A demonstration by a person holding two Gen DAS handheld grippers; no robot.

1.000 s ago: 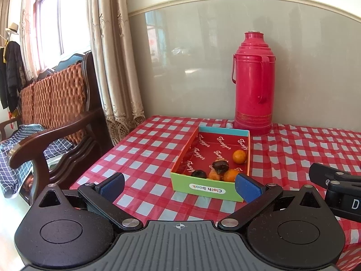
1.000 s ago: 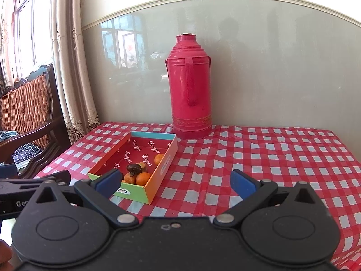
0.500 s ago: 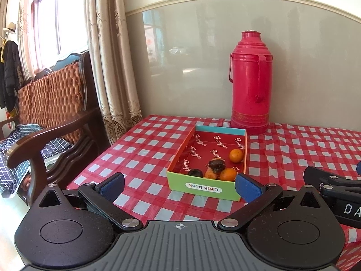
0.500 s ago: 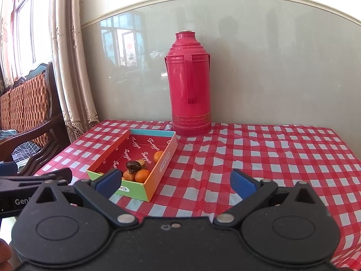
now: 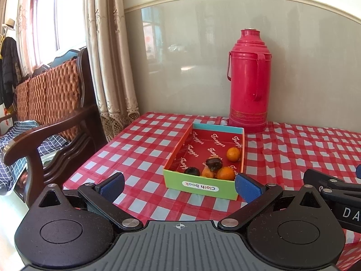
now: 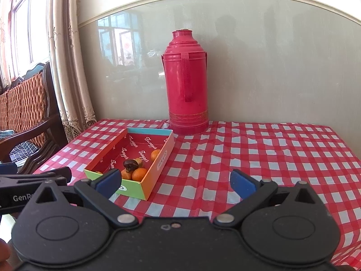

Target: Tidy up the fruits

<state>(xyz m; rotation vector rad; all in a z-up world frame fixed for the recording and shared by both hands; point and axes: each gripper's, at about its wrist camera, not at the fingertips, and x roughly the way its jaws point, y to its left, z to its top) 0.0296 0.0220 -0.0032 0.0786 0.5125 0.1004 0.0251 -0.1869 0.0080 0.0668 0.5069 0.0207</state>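
Observation:
A shallow cardboard box with a green front and red lining sits on the red checked table. Inside lie several small fruits: oranges and dark brown ones. My left gripper hovers open in front of the box, nothing between its blue pads. My right gripper is open too, to the right of the box and short of it. Each gripper shows at the edge of the other's view.
A tall red thermos stands behind the box against the wall. A wooden chair with a checked cloth is left of the table, by curtains. The checked tablecloth stretches to the right.
Both grippers have drawn back a little from the box and tilted slightly; the box sits a bit farther off. Jaws stayed open. The fruits have not moved.

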